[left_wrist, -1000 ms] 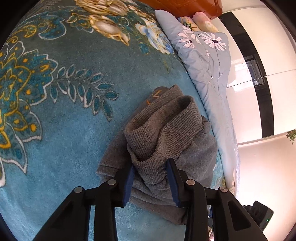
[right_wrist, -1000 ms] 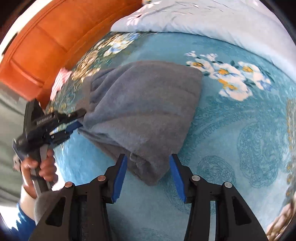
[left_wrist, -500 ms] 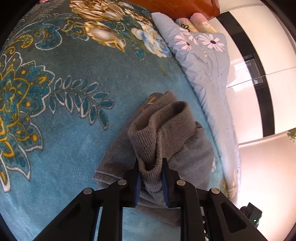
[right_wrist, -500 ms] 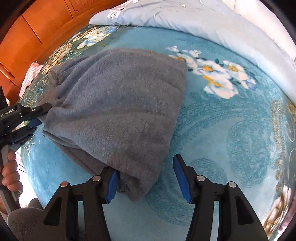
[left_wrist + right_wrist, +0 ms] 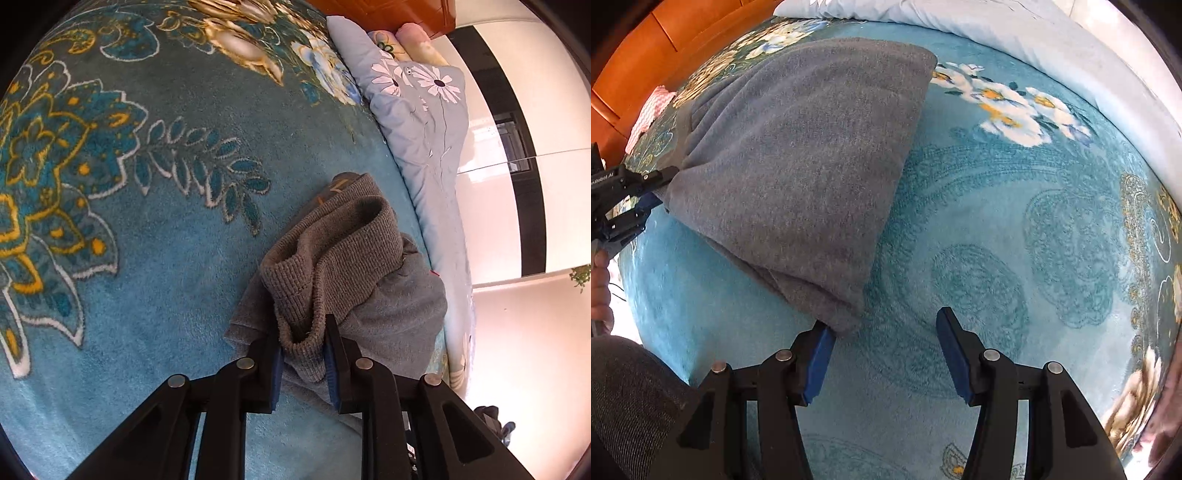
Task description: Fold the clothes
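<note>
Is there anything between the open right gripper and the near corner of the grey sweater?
Nothing visible. The right gripper is open over bare blue blanket, and the grey sweater corner lies just ahead of its left finger.

I see a matt grey knit garment (image 5: 332,258) with ribbed cuff, a plush teal blanket (image 5: 997,221), and a glossy wooden headboard (image 5: 665,48).

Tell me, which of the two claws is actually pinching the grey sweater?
The left claw: its blue pads are clamped on the grey sweater's ribbed hem. The right claw gapes open over the teal blanket, holding nothing.
</note>
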Demonstrator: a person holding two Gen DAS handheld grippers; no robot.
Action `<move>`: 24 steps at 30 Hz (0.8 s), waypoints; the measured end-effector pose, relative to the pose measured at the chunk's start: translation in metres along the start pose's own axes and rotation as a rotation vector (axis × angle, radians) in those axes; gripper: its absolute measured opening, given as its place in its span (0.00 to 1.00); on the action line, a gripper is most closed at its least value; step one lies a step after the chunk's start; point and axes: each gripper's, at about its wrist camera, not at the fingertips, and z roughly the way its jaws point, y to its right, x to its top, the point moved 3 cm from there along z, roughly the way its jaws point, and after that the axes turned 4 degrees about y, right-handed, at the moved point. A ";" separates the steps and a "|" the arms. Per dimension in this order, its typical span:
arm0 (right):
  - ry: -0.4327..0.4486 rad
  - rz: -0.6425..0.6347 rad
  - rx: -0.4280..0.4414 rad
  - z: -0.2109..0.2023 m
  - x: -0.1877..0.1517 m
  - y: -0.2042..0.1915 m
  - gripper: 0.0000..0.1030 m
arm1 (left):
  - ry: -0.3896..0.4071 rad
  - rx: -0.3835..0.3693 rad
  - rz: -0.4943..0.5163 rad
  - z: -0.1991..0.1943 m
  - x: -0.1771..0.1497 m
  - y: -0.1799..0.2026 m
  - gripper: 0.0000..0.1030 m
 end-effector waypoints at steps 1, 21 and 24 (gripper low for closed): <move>0.001 0.004 0.001 -0.003 0.004 0.004 0.55 | -0.005 0.004 0.010 -0.003 0.000 0.003 0.25; 0.207 -0.184 0.129 -0.042 0.110 -0.042 0.55 | 0.022 0.219 0.465 0.017 -0.008 0.073 0.39; 0.233 -0.185 0.149 -0.028 0.114 -0.045 0.55 | 0.050 0.154 0.393 0.016 -0.001 0.062 0.41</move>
